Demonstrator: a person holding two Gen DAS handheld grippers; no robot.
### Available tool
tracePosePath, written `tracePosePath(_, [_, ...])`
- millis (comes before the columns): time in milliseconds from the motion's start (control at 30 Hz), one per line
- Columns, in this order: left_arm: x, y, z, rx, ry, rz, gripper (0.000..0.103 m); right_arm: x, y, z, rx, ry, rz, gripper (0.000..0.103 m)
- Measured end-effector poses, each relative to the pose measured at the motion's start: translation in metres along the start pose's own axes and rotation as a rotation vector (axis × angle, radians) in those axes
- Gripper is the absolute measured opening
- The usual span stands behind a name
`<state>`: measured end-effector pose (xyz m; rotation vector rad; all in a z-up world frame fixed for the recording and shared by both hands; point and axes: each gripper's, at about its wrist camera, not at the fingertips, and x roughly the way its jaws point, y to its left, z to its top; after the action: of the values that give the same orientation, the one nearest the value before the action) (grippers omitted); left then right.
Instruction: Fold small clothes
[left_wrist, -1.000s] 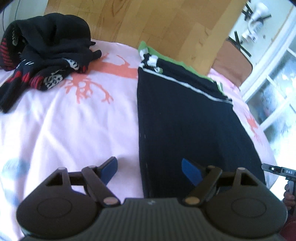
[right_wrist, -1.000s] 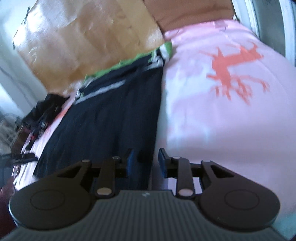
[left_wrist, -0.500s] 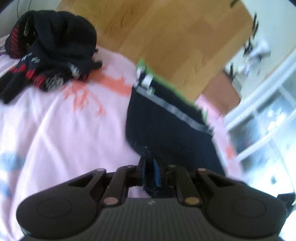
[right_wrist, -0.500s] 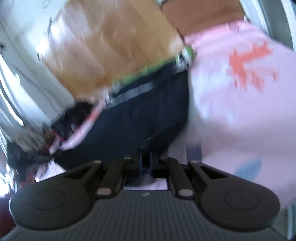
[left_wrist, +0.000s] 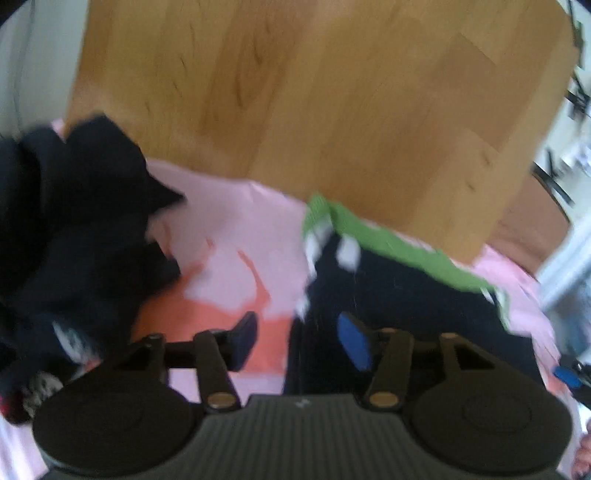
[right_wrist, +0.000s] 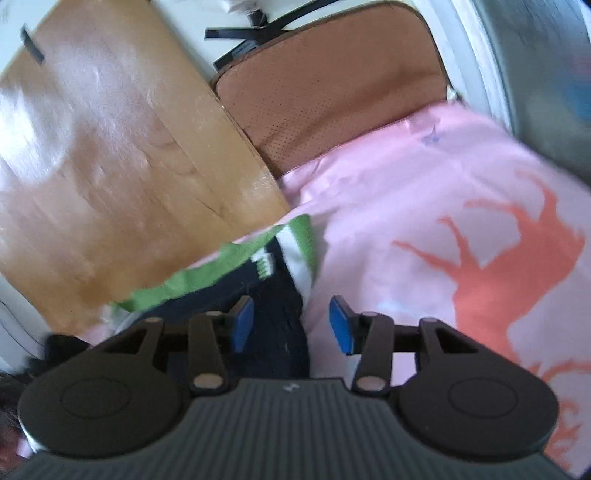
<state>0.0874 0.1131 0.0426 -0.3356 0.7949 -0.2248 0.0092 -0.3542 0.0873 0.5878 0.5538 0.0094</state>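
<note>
Pink bedsheet (right_wrist: 388, 192) | navy garment (left_wrist: 406, 295), green-trimmed | both grippers wide, empty

The near part of the navy garment (left_wrist: 406, 295) is hidden behind the left gripper's (left_wrist: 301, 341) body, and its white markings are smeared by blur. The dark clothing heap (left_wrist: 74, 240), left of that garment, is cut off by the left edge, its pattern unreadable.

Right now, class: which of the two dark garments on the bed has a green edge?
The flat navy garment beneath the left gripper; the crumpled black pile shows only red and white.
</note>
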Motion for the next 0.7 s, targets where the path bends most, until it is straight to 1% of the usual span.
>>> tracePosePath(33, [-0.002,0.006,-0.007,-0.009,0.016,-0.003,0.069,-0.008,-0.006,-0.006,0.002,0.012,0.037,0.049])
tracePosePath(67, [-0.005,0.012,-0.014,-0.027,0.031,-0.014,0.079,-0.016,-0.009,-0.013,0.001,0.028,0.054,0.049])
tracePosePath(133, [-0.011,0.024,-0.03,-0.086,0.075,-0.075,0.085,-0.03,-0.02,-0.031,0.012,0.091,0.086,0.049])
tracePosePath(233, [-0.015,0.031,-0.044,-0.167,0.139,-0.168,0.086,-0.044,-0.029,-0.055,0.042,0.161,0.099,0.051])
tracePosePath(300, [-0.014,0.033,-0.049,-0.214,0.153,-0.217,0.092,-0.05,-0.033,-0.067,0.1,0.185,0.121,0.053])
tracePosePath(333, [-0.011,0.031,-0.048,-0.234,0.161,-0.239,0.096,-0.053,-0.033,-0.071,0.13,0.18,0.137,0.055])
tracePosePath(367, [-0.005,0.029,-0.049,-0.25,0.167,-0.261,0.099,-0.054,-0.033,-0.074,0.155,0.18,0.15,0.057])
tracePosePath(433, [0.003,0.025,-0.048,-0.255,0.128,-0.258,0.101,-0.05,-0.026,-0.077,0.186,0.179,0.167,0.063])
tracePosePath(500, [0.007,0.022,-0.047,-0.261,0.09,-0.238,0.102,-0.041,-0.015,-0.076,0.187,0.172,0.166,0.064])
tracePosePath(600, [0.012,0.015,-0.048,-0.264,0.029,-0.204,0.102,-0.027,-0.004,-0.074,0.207,0.108,0.135,0.068])
tracePosePath(700, [0.014,0.002,-0.054,-0.184,-0.028,-0.153,0.102,-0.019,-0.002,-0.076,0.23,0.04,0.106,0.068])
